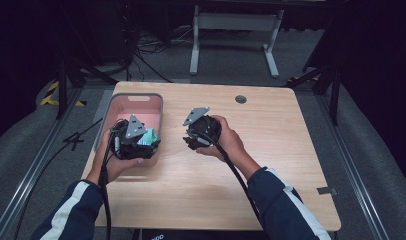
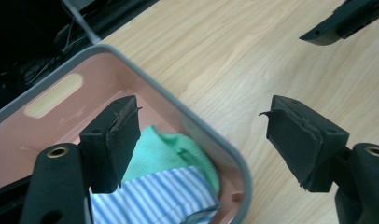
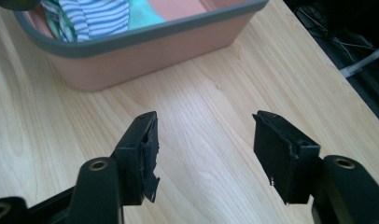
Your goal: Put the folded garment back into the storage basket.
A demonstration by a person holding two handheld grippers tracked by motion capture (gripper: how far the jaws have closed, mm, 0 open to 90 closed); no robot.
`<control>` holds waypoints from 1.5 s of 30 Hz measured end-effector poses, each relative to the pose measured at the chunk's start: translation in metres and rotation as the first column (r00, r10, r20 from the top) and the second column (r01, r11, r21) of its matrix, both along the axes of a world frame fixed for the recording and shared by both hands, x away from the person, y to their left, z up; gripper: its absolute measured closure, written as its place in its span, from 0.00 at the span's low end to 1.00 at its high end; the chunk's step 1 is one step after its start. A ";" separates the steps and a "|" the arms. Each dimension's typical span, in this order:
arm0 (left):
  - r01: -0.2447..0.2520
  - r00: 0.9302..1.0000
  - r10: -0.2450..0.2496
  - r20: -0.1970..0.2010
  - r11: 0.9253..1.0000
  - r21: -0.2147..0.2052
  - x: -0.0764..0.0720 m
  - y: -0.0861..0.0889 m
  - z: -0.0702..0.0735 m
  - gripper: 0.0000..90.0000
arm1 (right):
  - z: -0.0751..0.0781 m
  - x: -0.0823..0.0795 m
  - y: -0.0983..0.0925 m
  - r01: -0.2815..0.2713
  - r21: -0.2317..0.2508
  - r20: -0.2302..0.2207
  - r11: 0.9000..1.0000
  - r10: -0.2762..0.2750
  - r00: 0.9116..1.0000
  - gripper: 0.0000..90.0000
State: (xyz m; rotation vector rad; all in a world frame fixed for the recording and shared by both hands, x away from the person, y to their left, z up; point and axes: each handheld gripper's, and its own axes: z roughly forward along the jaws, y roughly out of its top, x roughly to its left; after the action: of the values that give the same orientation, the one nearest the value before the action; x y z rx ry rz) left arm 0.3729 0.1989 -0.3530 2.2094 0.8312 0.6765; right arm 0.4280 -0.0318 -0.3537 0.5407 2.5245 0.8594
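Observation:
A pink bin with a grey rim (image 1: 136,97) stands on the left of the wooden table. Inside it lies a bundle of cloth, green (image 2: 176,150) and blue-and-white striped (image 2: 155,193), at the near end. My left gripper (image 2: 199,116) hovers open over the bin's near right corner, one jaw above the cloth, the other above bare table. My right gripper (image 3: 204,126) is open over bare wood just right of the bin (image 3: 145,49), nothing between its jaws. In the high view the left gripper (image 1: 136,136) sits over the bin and the right gripper (image 1: 201,131) beside it.
The table (image 1: 271,165) has a round grommet hole (image 1: 241,99) near its far edge. A white desk frame (image 1: 236,35) and cables lie on the floor beyond. Dark rails run along both sides of the table.

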 end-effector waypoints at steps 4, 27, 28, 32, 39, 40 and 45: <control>0.013 1.000 -0.013 0.010 1.000 0.008 -0.003 -0.009 -0.001 0.27 | 0.000 -0.005 -0.011 0.005 -0.011 0.006 1.000 -0.005 1.000 0.45; 0.148 0.989 -0.148 -0.006 0.989 0.009 -0.019 -0.056 -0.023 0.28 | -0.012 -0.032 -0.080 0.064 -0.071 0.000 0.995 -0.064 0.998 0.43; 0.154 0.988 -0.154 -0.011 0.988 0.012 -0.020 -0.057 -0.024 0.28 | -0.013 -0.033 -0.084 0.066 -0.077 0.003 0.995 -0.066 0.998 0.42; 0.176 0.984 -0.174 -0.035 0.984 0.039 -0.024 -0.065 -0.034 0.28 | -0.019 -0.038 -0.100 0.078 -0.084 -0.005 0.993 -0.078 0.997 0.42; 0.210 0.976 -0.206 -0.069 0.976 0.060 -0.028 -0.074 -0.047 0.27 | -0.023 -0.042 -0.121 0.090 -0.063 -0.010 0.994 -0.091 0.996 0.41; 0.223 0.973 -0.219 -0.076 0.973 0.060 -0.027 -0.074 -0.048 0.26 | -0.024 -0.043 -0.124 0.095 -0.062 -0.011 0.993 -0.096 0.995 0.40; 0.253 0.963 -0.246 -0.113 0.966 0.053 -0.029 -0.077 -0.058 0.23 | -0.028 -0.048 -0.144 0.124 -0.052 -0.015 0.991 -0.125 0.992 0.40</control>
State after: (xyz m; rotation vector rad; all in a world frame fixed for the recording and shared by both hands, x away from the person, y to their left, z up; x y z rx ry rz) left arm 0.3439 0.1215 -0.4111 2.3761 0.5727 0.4739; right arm 0.3800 -0.1753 -0.3821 0.6842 2.4913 0.7454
